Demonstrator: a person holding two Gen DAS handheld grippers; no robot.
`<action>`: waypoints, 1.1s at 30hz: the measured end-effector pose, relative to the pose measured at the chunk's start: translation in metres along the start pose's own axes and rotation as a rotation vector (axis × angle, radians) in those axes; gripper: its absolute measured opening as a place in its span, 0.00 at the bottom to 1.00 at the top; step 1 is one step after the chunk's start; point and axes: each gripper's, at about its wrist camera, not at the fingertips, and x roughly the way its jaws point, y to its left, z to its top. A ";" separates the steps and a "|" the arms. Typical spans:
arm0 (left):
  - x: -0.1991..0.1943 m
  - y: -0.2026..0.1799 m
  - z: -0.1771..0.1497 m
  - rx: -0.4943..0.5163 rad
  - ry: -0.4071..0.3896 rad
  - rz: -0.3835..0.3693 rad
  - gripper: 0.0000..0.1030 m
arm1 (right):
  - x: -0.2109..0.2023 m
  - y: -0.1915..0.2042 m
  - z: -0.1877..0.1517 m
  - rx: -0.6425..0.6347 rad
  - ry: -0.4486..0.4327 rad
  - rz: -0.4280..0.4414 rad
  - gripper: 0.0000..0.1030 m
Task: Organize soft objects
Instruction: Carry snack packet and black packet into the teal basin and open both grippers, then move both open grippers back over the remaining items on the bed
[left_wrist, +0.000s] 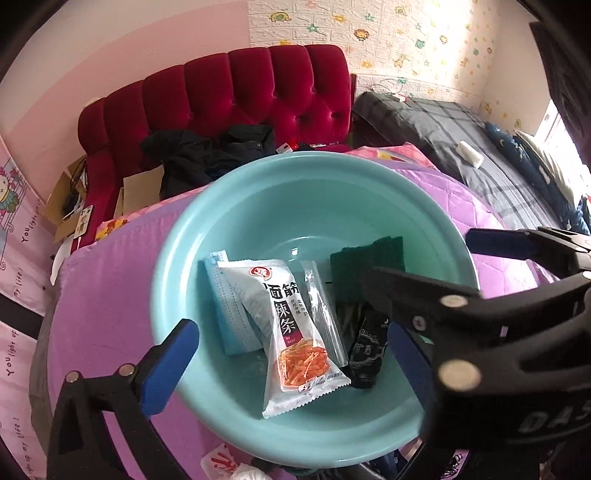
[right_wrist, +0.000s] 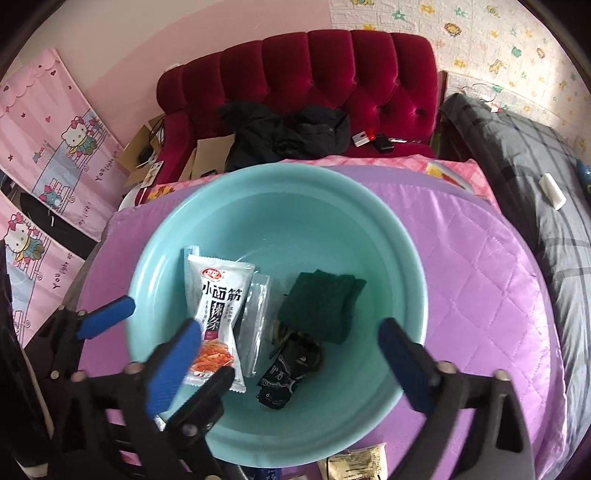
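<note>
A teal basin (left_wrist: 258, 192) sat on a purple quilted cover (left_wrist: 110, 277), and everything else is placed from it. Behind the basin stood a red tufted headboard (left_wrist: 229, 96) with dark clothes (left_wrist: 207, 155) heaped at its foot.

Left claw (left_wrist: 284, 347) hung over the basin's near rim, jaws spread wide, nothing between them. Right claw (right_wrist: 288, 354) hung over the same near rim, also spread wide and empty (its inner finger crossed the left wrist view, over the basin's right side).

Inside the basin, on its floor:
- white snack packet (left_wrist: 291, 332) with orange strips printed low, centre-left
- folded blue face mask (left_wrist: 229, 306) partly under that packet, toward the left wall
- dark green cloth (right_wrist: 321, 299), right of centre, toward the far side
- clear plastic sleeve (left_wrist: 321, 314), just right of the snack packet
- small black sachet (right_wrist: 284, 373), nearest the near wall, below the green cloth

None touched a claw.
</note>
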 end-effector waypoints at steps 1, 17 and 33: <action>-0.001 0.000 0.000 -0.001 -0.002 0.004 1.00 | -0.003 -0.001 -0.001 0.004 -0.009 -0.002 1.00; -0.048 -0.003 -0.033 -0.006 -0.021 0.027 1.00 | -0.051 0.008 -0.033 -0.062 -0.045 -0.038 1.00; -0.110 -0.012 -0.100 -0.048 -0.063 0.050 1.00 | -0.102 0.006 -0.102 -0.111 -0.047 -0.038 1.00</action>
